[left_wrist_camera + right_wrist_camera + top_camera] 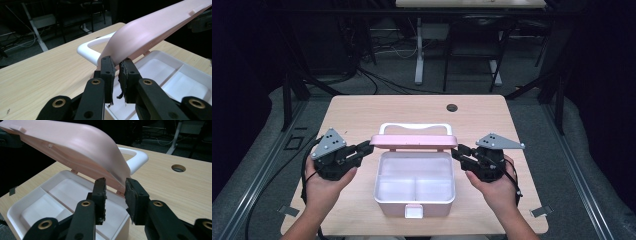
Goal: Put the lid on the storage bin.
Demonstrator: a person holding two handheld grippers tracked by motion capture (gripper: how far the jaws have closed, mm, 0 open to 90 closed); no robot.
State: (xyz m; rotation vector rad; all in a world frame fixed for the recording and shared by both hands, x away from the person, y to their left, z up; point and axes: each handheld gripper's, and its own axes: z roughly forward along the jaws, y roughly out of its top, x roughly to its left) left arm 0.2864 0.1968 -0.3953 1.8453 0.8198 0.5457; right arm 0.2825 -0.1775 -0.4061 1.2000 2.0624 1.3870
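a pink and white box point(415, 192) sat near the front middle of the wooden desk point(357, 112), its white tray divided into compartments and a small white latch at its front wall. the pink lid point(414, 141) stood raised over the back of the box, hinged along the rear edge, with a white handle point(415, 127) showing behind it.

the left gripper point(364, 148), held in the person's left hand point(324, 187), reached in from the left to the lid's left end. in the left gripper view its jaws were pinched on the rounded corner of the lid point(150, 32), the edge of the pink plastic caught between the worn pads point(125, 72), which stood close together. the white handle point(88, 50) lay just behind that corner, and the open tray point(175, 77) lay below and to the right.

the right gripper point(458, 151), held in the right hand point(497, 192), met the lid's right end. in the right gripper view its jaws stood spread apart, one on each side of the lid's corner point(75, 150), with a gap visible between the pads and the plastic; they did not press on it. the tray point(45, 205) lay beneath to the left, and a round hole point(178, 167) in the desk showed farther back on the right.
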